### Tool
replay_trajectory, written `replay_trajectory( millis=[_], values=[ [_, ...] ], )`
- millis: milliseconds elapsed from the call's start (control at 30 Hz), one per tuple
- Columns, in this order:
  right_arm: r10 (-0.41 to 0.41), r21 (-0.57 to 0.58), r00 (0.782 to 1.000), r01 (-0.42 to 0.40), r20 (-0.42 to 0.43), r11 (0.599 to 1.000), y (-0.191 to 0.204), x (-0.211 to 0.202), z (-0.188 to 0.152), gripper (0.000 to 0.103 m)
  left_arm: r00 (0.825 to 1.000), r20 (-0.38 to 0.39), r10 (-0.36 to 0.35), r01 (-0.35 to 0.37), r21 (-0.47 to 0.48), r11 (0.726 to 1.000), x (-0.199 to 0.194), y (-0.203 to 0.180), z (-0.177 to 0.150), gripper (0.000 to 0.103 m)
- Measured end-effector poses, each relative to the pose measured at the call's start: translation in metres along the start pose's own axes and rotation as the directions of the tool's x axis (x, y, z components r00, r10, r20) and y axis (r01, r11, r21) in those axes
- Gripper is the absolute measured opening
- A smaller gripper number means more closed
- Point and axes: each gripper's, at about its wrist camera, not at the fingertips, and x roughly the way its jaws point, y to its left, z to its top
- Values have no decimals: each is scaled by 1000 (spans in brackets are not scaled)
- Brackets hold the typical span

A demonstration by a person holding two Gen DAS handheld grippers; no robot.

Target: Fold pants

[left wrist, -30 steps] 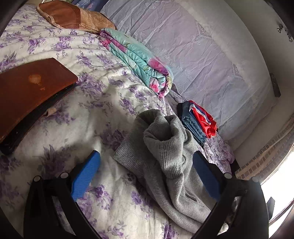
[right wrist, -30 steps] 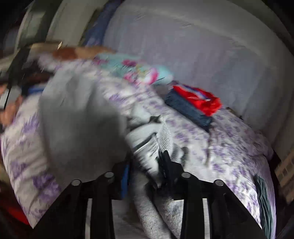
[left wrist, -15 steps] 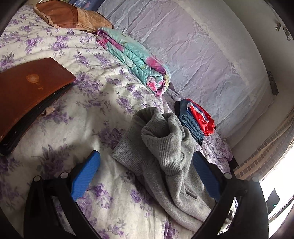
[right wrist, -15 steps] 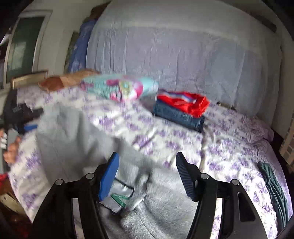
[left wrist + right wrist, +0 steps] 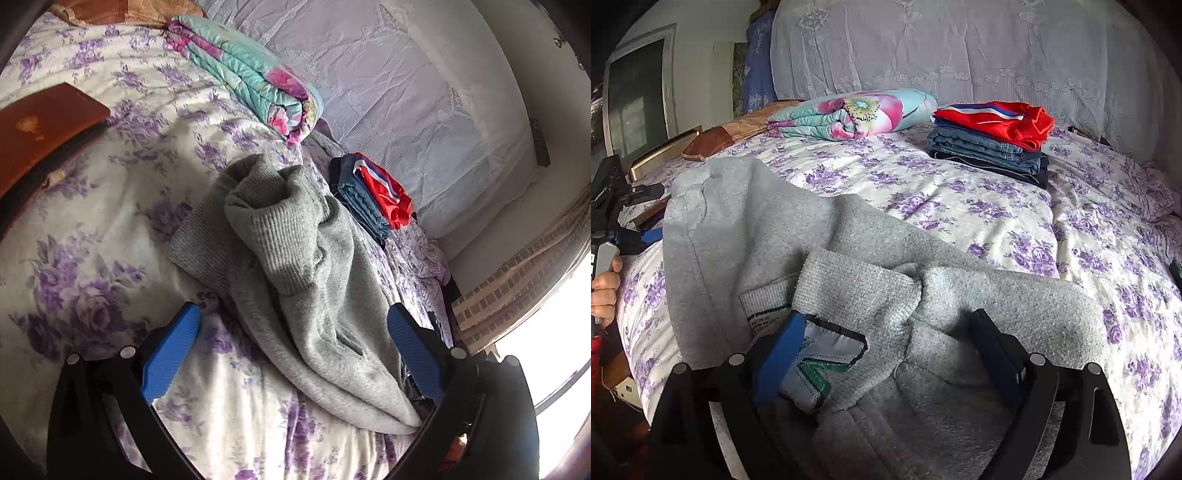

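Grey pants bunched on bed, near folded stack. Right gripper just opened wide over waistband, nothing clamped; left gripper apart too.

The grey pants were matt fleecy cloth, with a coarser ribbed knit cuff and a shiny woven patch. Under them the bedspread was soft printed cotton. Beyond the pants lay smooth quilted fabric, rough denim and slick red synthetic cloth. Beside them the gripper pads looked ridged blue plastic.
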Motion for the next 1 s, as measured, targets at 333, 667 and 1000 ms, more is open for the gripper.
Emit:
replay_trajectory(
  millis=[333, 667, 1000],
  values=[
    [57, 23, 998, -57, 15, 998, -4, -2, -1, 99, 998, 8, 67, -66, -94, 993, 23, -7, 6, 96],
    [-109, 169, 932, 53, 345, 984, -17, -83, -11, 99, 986, 118, 116, -108, -75, 991, 16, 7, -1, 43],
    [-185, 23, 977, 184, 106, 983, -20, -46, -18, 99, 955, 268, 124, -172, 164, 971, -21, -63, -17, 36]
  ],
)
